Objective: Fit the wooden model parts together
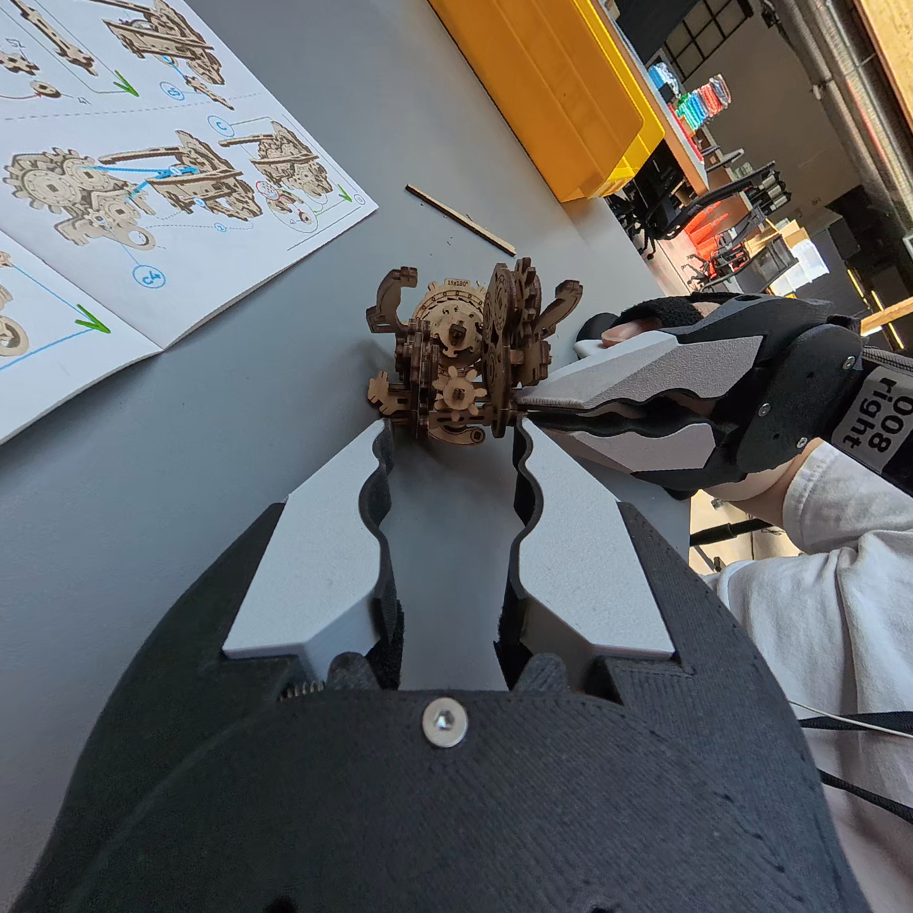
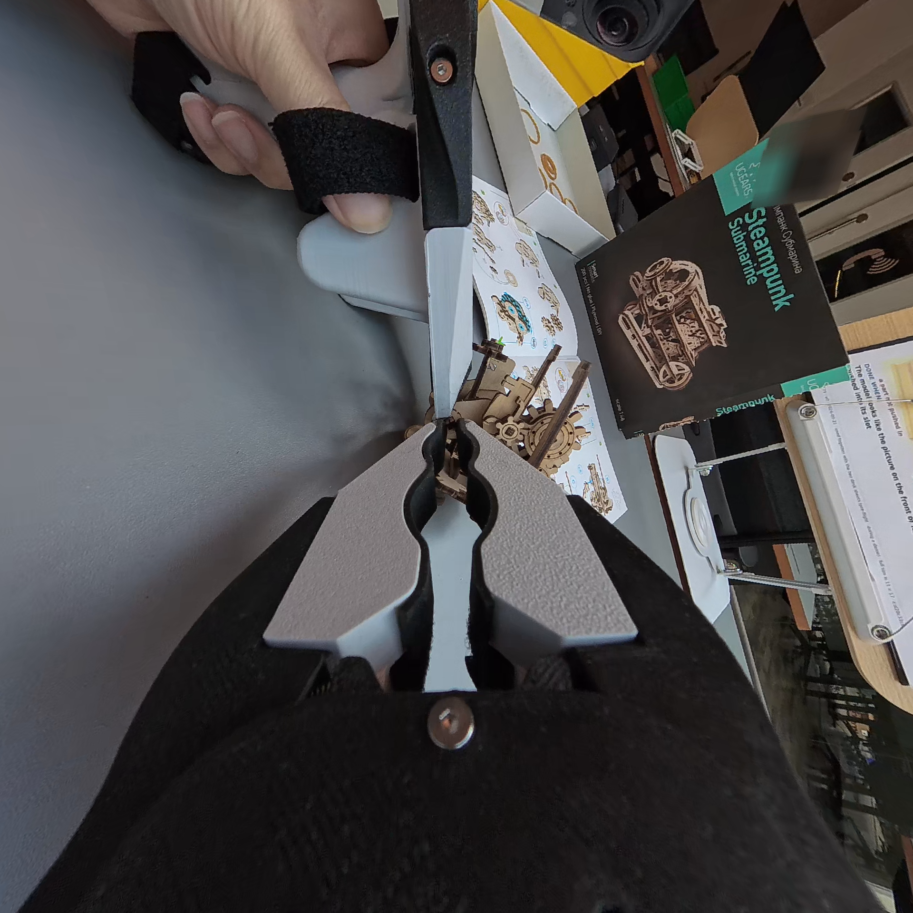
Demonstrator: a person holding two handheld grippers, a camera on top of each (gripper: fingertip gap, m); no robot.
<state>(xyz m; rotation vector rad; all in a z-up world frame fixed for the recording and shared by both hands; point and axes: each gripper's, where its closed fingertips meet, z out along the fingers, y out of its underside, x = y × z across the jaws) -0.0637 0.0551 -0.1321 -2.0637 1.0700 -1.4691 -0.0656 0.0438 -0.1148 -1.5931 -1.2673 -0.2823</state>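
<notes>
A wooden gear model [image 1: 454, 346] with cogs, a dial and two hooked arms stands on the grey table [image 1: 247, 444]. My left gripper [image 1: 452, 435] has its two fingers against either side of the model's base and holds it. My right gripper [image 1: 526, 407] comes in from the right, shut on a thin wooden part at the model's lower right edge. In the right wrist view the right gripper [image 2: 447, 430] pinches that wooden part at its tips. One finger of the left gripper [image 2: 447, 321] comes down from above, and the model [image 2: 533, 420] shows behind.
An open instruction booklet [image 1: 148, 173] lies at the far left. A loose wooden strip [image 1: 459, 220] lies behind the model, with a yellow bin [image 1: 543, 89] beyond it. The dark kit box [image 2: 711, 306], a white box [image 2: 543, 163] and a sheet holder [image 2: 864, 494] stand nearby.
</notes>
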